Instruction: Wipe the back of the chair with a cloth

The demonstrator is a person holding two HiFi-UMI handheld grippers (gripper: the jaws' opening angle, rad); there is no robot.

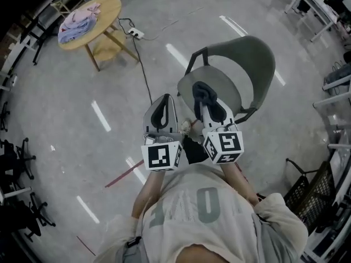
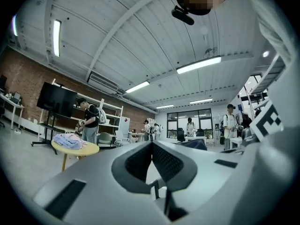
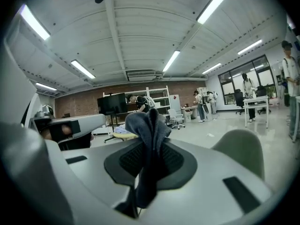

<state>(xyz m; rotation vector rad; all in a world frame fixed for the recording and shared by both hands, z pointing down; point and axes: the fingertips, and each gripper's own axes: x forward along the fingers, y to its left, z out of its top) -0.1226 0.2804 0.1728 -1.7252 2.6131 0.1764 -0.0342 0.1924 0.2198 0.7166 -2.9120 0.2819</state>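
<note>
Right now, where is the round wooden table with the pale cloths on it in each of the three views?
Head view: the round wooden table is at the upper left.
Left gripper view: low at the left, below the black screen.
Right gripper view: near the centre, just left of the dark grey cloth.
Shared landmark: the heap of pale pink and blue cloths on its top.

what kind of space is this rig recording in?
Probably an open-plan office or lab workspace: a big screen on a stand and white shelving against a brick wall, white desks, and black office chairs on a polished floor.
</note>
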